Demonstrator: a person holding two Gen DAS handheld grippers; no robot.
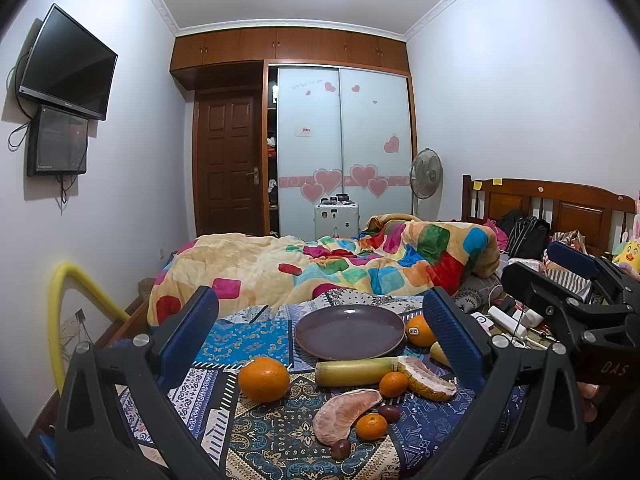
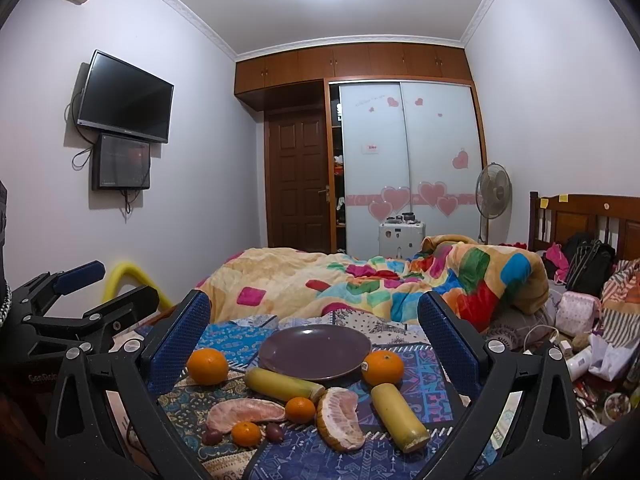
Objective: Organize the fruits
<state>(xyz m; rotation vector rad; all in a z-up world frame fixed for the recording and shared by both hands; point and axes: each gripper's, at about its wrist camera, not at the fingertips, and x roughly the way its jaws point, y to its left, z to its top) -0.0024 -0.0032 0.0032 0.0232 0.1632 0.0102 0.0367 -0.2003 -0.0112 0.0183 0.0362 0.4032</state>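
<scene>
Both hand-held grippers hang spread wide over the patterned worktop [image 2: 424, 364], left hand-held gripper [image 1: 320, 336] and right hand-held gripper [image 2: 314, 340] holding nothing. The purple plate [image 2: 316, 350] sits toward the far edge; oranges [image 2: 208, 366], banana pieces [image 2: 398, 416] and pomelo wedges [image 2: 340, 420] lie nearer the front edge

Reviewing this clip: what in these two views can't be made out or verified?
- Sticker text on the right orange: too small in both views.
- Second banana piece: in the left wrist view, mostly behind a finger of the left tongs; plain in the right wrist view.
- Small dark fruits: too small to identify.
- Plate: its surface looks bare; the far rim hides nothing visible.
- Right tongs: open, nothing held.
</scene>
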